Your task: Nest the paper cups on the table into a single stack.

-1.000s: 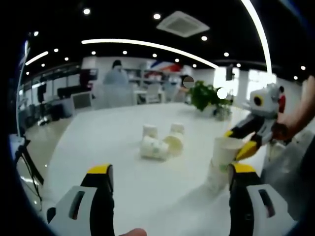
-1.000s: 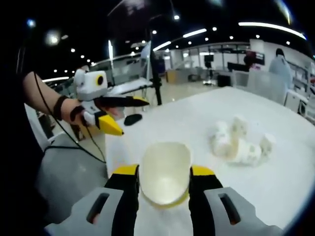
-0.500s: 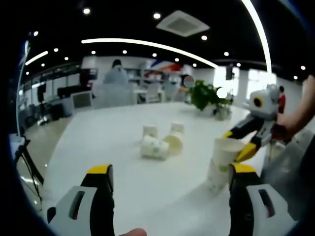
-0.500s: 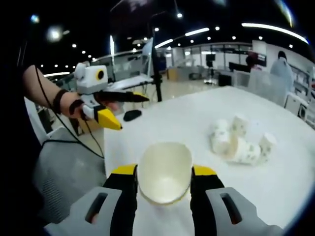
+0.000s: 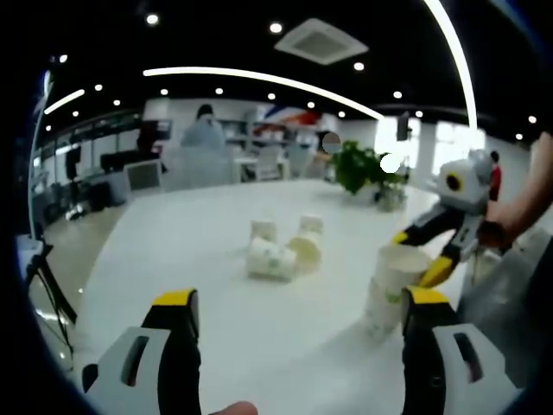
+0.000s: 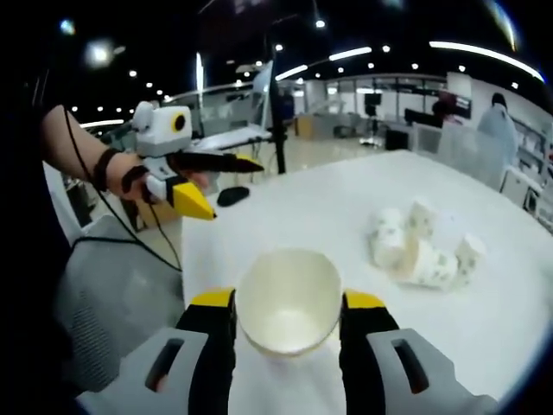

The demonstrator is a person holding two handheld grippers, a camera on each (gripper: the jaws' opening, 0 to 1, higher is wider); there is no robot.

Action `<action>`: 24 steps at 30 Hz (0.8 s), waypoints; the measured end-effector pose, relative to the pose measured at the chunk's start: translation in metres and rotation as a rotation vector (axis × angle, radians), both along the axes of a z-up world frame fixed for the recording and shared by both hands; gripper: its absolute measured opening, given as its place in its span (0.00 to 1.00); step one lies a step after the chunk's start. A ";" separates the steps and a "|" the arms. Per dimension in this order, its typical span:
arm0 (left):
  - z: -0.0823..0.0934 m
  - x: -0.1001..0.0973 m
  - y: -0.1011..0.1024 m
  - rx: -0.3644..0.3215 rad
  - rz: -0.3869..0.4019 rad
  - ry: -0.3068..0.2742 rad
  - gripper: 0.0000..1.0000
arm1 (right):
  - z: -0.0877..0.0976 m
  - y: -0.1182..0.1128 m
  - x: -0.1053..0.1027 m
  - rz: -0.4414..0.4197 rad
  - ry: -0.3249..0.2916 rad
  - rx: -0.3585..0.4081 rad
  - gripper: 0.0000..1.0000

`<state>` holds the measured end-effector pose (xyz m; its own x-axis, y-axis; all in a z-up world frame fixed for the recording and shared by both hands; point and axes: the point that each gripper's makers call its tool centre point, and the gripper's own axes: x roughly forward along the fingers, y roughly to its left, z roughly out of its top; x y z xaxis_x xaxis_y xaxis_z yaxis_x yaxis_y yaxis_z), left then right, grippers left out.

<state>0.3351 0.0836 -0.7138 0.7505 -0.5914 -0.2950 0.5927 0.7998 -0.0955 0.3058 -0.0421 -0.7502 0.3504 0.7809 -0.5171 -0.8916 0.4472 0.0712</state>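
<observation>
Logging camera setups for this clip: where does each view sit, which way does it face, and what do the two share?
Left gripper view: rides the left hand-held gripper, looking across the table at the loose cups; open jaws below, the right hand-held gripper on the stack.
Right gripper view: rides the right hand-held gripper, looking down into the stack between its jaws; a forearm holds the left hand-held gripper.
Shared: table, stack, loose cups.
</observation>
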 end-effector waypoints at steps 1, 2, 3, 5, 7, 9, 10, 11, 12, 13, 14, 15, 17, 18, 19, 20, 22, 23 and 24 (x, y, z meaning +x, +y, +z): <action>0.000 0.000 0.000 0.000 0.000 0.000 0.96 | -0.001 0.000 0.000 0.001 -0.001 -0.005 0.45; -0.001 0.000 0.000 0.002 0.001 0.001 0.96 | -0.002 0.000 0.000 0.000 0.000 -0.006 0.46; -0.001 0.000 0.000 0.001 0.001 0.002 0.96 | -0.002 0.000 0.000 -0.001 -0.002 -0.007 0.46; -0.001 -0.001 0.001 0.000 0.001 0.002 0.96 | -0.004 0.000 -0.001 0.001 -0.001 -0.013 0.47; -0.001 -0.001 0.001 0.001 0.002 0.003 0.96 | -0.008 0.000 -0.001 0.004 0.008 -0.022 0.47; -0.002 -0.001 0.002 0.001 0.004 0.004 0.96 | -0.011 -0.001 -0.002 0.004 0.015 -0.033 0.48; -0.002 -0.001 0.003 0.001 0.005 0.004 0.96 | -0.012 -0.001 -0.002 0.004 0.016 -0.037 0.48; -0.002 -0.001 0.003 0.000 0.005 0.005 0.96 | -0.012 -0.001 -0.001 0.005 0.010 -0.037 0.48; -0.002 0.000 0.003 0.001 0.006 0.004 0.96 | -0.012 -0.001 -0.001 0.006 0.001 -0.034 0.48; -0.002 0.000 0.004 0.002 0.008 0.004 0.96 | -0.012 0.000 -0.001 0.006 0.002 -0.035 0.49; -0.002 0.000 0.004 0.000 0.010 0.005 0.96 | -0.012 0.000 -0.001 0.007 0.000 -0.038 0.49; -0.002 0.000 0.004 -0.001 0.010 0.005 0.96 | -0.012 0.000 -0.001 0.008 -0.001 -0.038 0.50; -0.002 0.000 0.004 0.000 0.009 0.003 0.96 | -0.013 0.001 -0.002 0.015 -0.003 -0.045 0.50; -0.002 0.000 0.004 0.000 0.010 0.003 0.96 | -0.013 0.001 -0.003 0.016 -0.004 -0.047 0.50; -0.002 0.000 0.005 -0.001 0.011 0.003 0.96 | -0.014 0.001 -0.003 0.017 -0.003 -0.047 0.50; -0.002 0.000 0.004 -0.003 0.012 0.003 0.96 | -0.014 0.000 -0.003 0.016 0.000 -0.048 0.50; -0.002 0.000 0.004 -0.003 0.012 0.003 0.96 | -0.014 -0.001 -0.003 0.014 -0.001 -0.049 0.50; -0.002 0.000 0.004 -0.001 0.011 0.002 0.96 | -0.014 -0.001 -0.003 0.013 -0.002 -0.049 0.50; -0.003 0.000 0.004 -0.002 0.011 0.003 0.96 | -0.014 -0.001 -0.003 0.013 0.000 -0.048 0.50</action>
